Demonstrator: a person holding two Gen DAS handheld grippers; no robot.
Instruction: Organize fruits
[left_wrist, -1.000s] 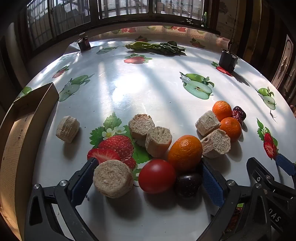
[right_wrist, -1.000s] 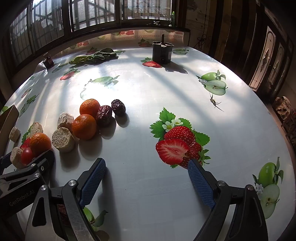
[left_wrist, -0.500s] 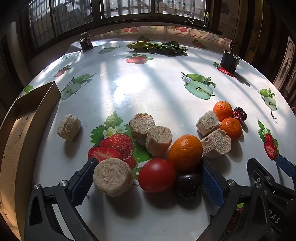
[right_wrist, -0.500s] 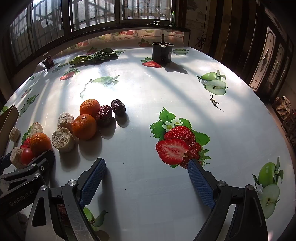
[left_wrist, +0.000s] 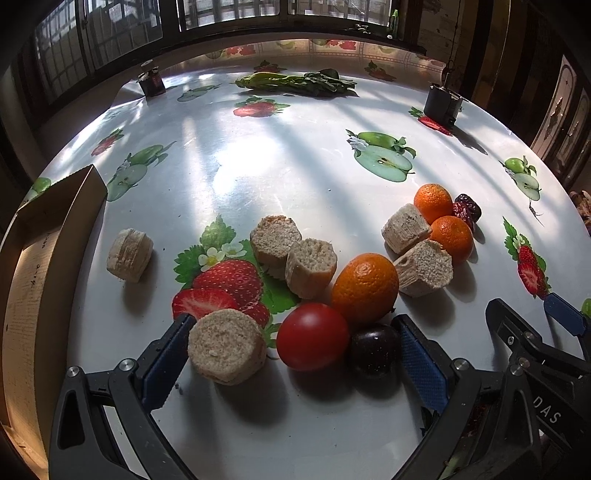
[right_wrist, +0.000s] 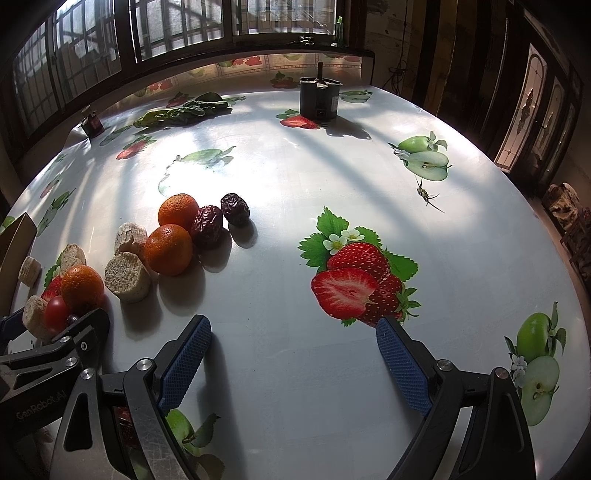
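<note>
Left gripper (left_wrist: 291, 354) released, spread wide around beige cut stalk chunk (left_wrist: 226, 346), round red tomato (left_wrist: 312, 336) and dark plum (left_wrist: 373, 350) at tabletop (left_wrist: 258, 170) near edge, seemingly to herd them. Right gripper (right_wrist: 293, 365) released, idle over bare cloth.

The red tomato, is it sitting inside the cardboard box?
No, the red tomato lies on the table, between the left gripper fingers, apart from the cardboard box.

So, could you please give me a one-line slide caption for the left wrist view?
Open left tool brackets a cut chunk, tomato and dark plum on the fruit-print table.
</note>
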